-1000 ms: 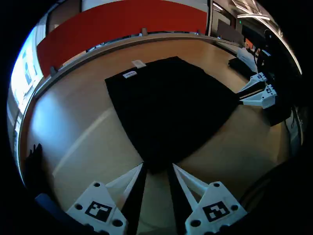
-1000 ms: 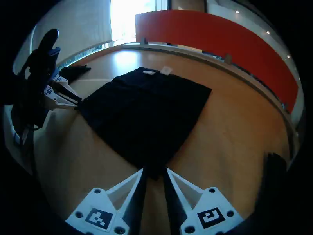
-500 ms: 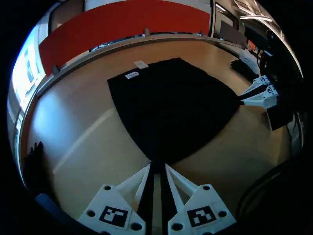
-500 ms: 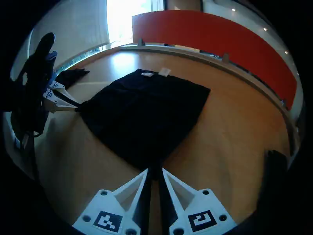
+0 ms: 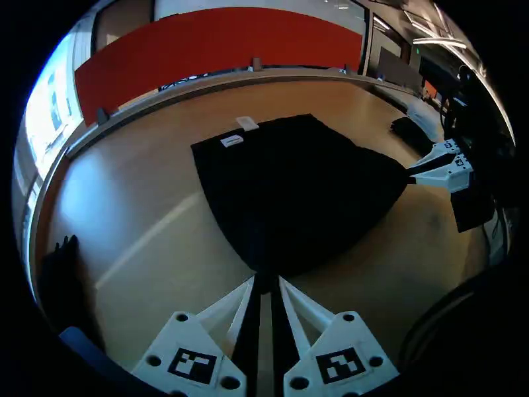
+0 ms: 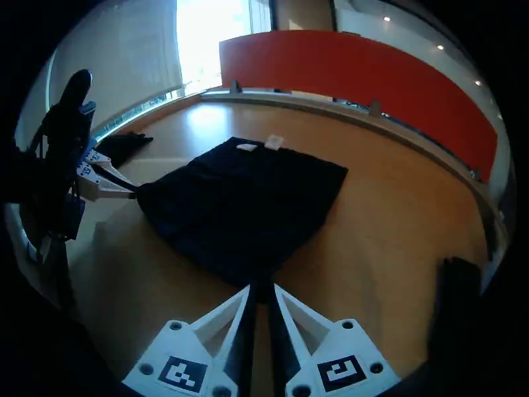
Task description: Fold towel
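In the left gripper view, the left gripper (image 5: pixel 264 291) sits low at the near edge of the tabletop (image 5: pixel 145 198). Its jaws are drawn in to a narrow slit, with one near corner of the black towel (image 5: pixel 297 192) pinched between them. From that corner the towel fans out straight ahead, away from the jaws, lying mostly flat on the wood. Its far edge, marked by two small white tags (image 5: pixel 231 141), lies toward the red panel (image 5: pixel 218 40). Off to the right, the right gripper (image 5: pixel 413 173) has its tips at the towel's other near corner, so the near edge runs from one gripper to the other. In the right gripper view, the right gripper (image 6: pixel 262 291) also has its jaws narrowed on a towel (image 6: pixel 244 198) corner, and the cloth again spreads forward from the tips across the tabletop (image 6: pixel 397 212). The left gripper (image 6: pixel 132 190) is at the left, its tips touching the matching corner. Each gripper is therefore equally close to its own corner. The towel lies ahead of both pairs of jaws, and the held edge is the nearest one. The fold most likely means carrying this near edge forward, over the cloth, to meet the tagged far edge. The two corners would need to travel level and parallel for the edges to line up.
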